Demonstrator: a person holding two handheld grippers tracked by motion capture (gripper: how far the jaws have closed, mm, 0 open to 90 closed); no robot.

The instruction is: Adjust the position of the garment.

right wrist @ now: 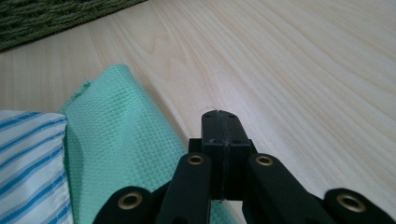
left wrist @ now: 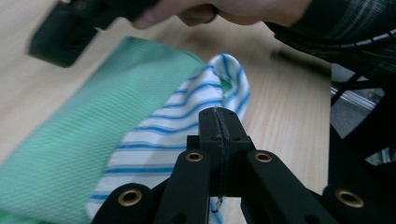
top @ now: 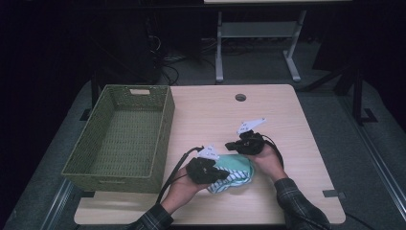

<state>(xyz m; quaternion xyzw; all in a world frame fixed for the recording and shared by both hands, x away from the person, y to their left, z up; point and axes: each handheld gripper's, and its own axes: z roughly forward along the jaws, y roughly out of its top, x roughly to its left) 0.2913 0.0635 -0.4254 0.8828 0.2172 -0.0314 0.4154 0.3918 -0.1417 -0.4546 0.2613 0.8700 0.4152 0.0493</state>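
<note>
A green waffle cloth [top: 238, 164] and a white cloth with blue stripes [top: 234, 182] lie bunched together near the table's front edge. My left gripper [top: 224, 175] points right, its jaws closed together on the striped cloth [left wrist: 163, 140], which rises in a fold past the tips of the left gripper [left wrist: 219, 114]. My right gripper [top: 230, 145] points left at the bundle's far edge. In the right gripper view its jaws [right wrist: 220, 116] are shut, and the green cloth [right wrist: 121, 135] runs in under them like a ridge. The striped cloth [right wrist: 28, 154] sits at that view's left.
An empty green woven basket [top: 165, 120] stands on the left of the wooden table [top: 287, 124]; its wall [right wrist: 46, 14] lies beyond the cloth. A round cable hole [top: 240, 97] sits at the back. The other hand and the right gripper [left wrist: 60, 37] are close ahead of the left one.
</note>
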